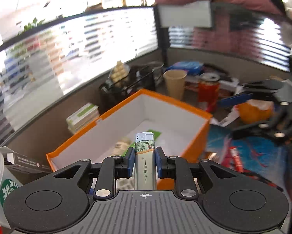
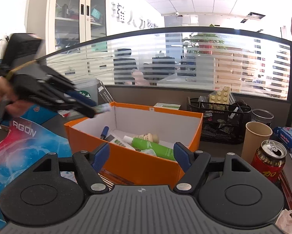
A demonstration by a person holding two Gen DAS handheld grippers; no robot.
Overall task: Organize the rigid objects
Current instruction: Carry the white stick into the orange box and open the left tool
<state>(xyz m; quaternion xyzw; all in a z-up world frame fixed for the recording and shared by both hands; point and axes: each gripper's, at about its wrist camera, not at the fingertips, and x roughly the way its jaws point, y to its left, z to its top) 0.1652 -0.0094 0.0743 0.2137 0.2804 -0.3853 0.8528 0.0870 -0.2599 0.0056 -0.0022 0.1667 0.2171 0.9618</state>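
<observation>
Lighter (image 1: 145,156) clamped upright in left gripper (image 1: 145,162), bottom centre of the left view, just above the near rim of the orange box (image 1: 126,105). Box holds a green tube (image 2: 153,148), beige bottle (image 2: 149,137), blue pen (image 2: 105,131). Right gripper (image 2: 141,154) jaws apart, holding nothing, low centre before the box. Right of box: mesh organizer (image 2: 220,117), paper cup (image 2: 256,141), red can (image 2: 270,160). Starbucks cup (image 1: 7,187) lower left.
</observation>
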